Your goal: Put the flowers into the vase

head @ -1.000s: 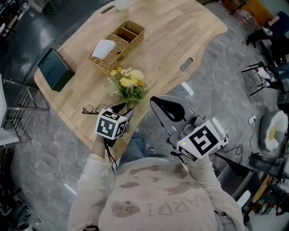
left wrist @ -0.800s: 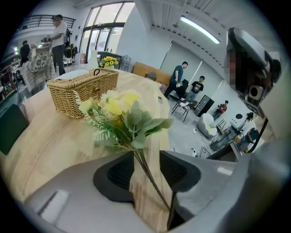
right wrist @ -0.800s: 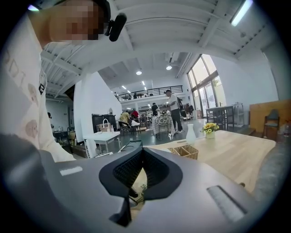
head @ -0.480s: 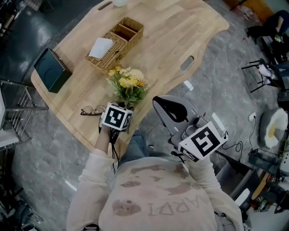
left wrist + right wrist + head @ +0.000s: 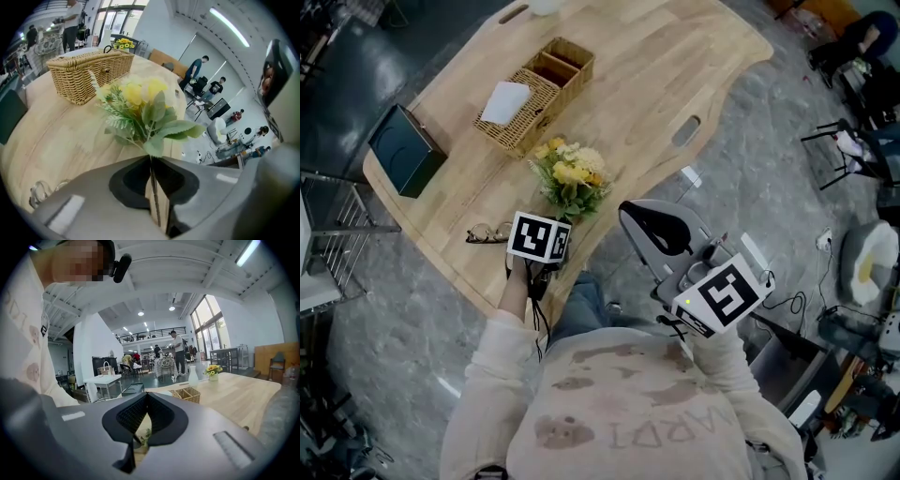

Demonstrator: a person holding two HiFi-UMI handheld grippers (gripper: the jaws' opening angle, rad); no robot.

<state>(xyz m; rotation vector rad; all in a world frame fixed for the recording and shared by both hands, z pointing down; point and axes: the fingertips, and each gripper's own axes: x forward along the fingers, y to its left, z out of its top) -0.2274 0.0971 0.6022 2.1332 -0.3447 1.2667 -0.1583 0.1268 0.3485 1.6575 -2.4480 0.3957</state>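
A bunch of yellow and cream flowers (image 5: 570, 178) with green leaves stands over the near edge of the wooden table (image 5: 647, 84). My left gripper (image 5: 551, 221) is shut on its thin stems; in the left gripper view the blooms (image 5: 140, 105) rise just past the closed jaws of the left gripper (image 5: 151, 160). My right gripper (image 5: 628, 212) hangs off the table's near right edge, shut and holding nothing; the right gripper (image 5: 147, 397) points along the tabletop. A white vase (image 5: 192, 376) stands at the table's far end, cut off at the top edge as the vase (image 5: 546, 7) in the head view.
A wicker basket (image 5: 534, 94) holding a white napkin sits mid-table, a dark green box (image 5: 405, 148) at the left edge, and glasses (image 5: 487, 232) beside my left gripper. A small pot of yellow flowers (image 5: 213, 371) stands by the vase. People and chairs fill the room behind.
My left gripper has shifted slightly up and right over the table edge and rolled, carrying the flowers with it. The right gripper has barely moved.
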